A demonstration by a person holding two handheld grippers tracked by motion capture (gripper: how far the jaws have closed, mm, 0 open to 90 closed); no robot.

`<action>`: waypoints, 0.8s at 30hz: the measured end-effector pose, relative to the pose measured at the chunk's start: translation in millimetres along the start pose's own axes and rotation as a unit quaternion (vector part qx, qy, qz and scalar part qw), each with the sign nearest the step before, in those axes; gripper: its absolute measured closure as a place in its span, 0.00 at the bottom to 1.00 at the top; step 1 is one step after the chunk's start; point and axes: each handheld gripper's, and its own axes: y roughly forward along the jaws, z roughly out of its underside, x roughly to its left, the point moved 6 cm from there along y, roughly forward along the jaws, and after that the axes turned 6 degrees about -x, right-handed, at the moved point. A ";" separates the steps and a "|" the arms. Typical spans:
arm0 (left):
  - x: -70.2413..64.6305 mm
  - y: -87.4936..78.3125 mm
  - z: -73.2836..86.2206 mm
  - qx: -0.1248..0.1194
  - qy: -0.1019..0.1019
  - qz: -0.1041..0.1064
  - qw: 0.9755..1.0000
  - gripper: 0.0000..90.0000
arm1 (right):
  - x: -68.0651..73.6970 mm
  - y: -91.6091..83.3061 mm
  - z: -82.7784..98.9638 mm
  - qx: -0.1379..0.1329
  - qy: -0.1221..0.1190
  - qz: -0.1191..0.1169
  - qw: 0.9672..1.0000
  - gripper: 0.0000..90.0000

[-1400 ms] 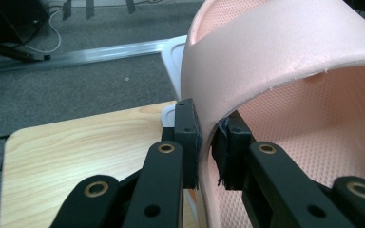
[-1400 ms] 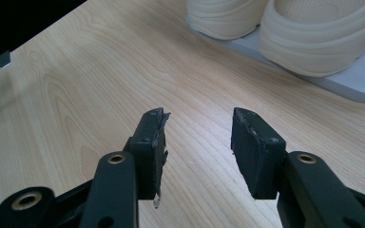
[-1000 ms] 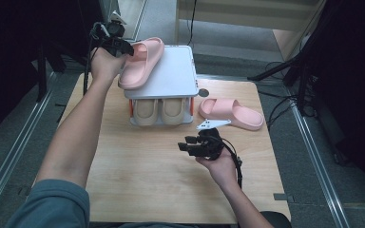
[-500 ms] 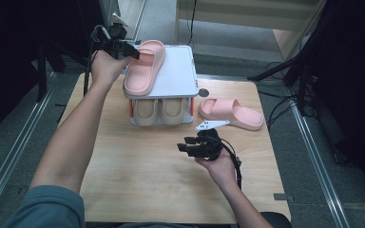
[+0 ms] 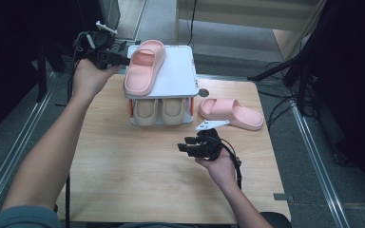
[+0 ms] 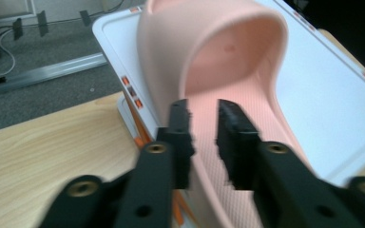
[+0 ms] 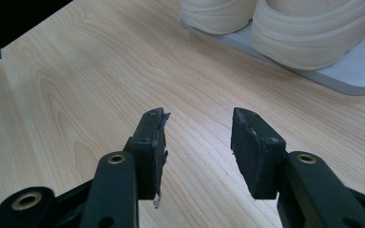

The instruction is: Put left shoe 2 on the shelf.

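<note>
- Upper left of the high view: left tool (image 5: 123,59) at the edge of a pink slipper (image 5: 144,67); its jaws have just been closing, narrow gap, slipper rim between them; contact unclear.
- Slipper lies on the white top of a shoe rack (image 5: 180,76), overhanging its left edge.
- Lower centre: right tool (image 5: 184,145) open, empty, over the wooden bench (image 5: 123,180).
- Second pink slipper (image 5: 230,113) on the bench, right of the rack.

Pink slipper's (image 6: 228,95) heel cut off below
</note>
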 end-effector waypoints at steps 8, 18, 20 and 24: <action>0.0 -7.2 29.6 0.003 0.007 0.009 1.000 0.96 | -1.7 0.0 -0.2 -0.003 0.006 0.003 1.000 0.62; -9.8 0.6 55.2 0.007 0.005 0.019 1.000 0.95 | -1.9 -0.4 -0.2 -0.002 0.005 0.005 1.000 0.62; -13.3 1.5 56.1 0.005 0.007 0.022 1.000 0.94 | -1.6 -0.5 -0.2 -0.003 0.004 0.004 1.000 0.62; -20.4 3.1 56.4 0.005 0.014 0.027 1.000 0.93 | -1.5 -0.7 -0.2 -0.002 0.005 0.005 1.000 0.62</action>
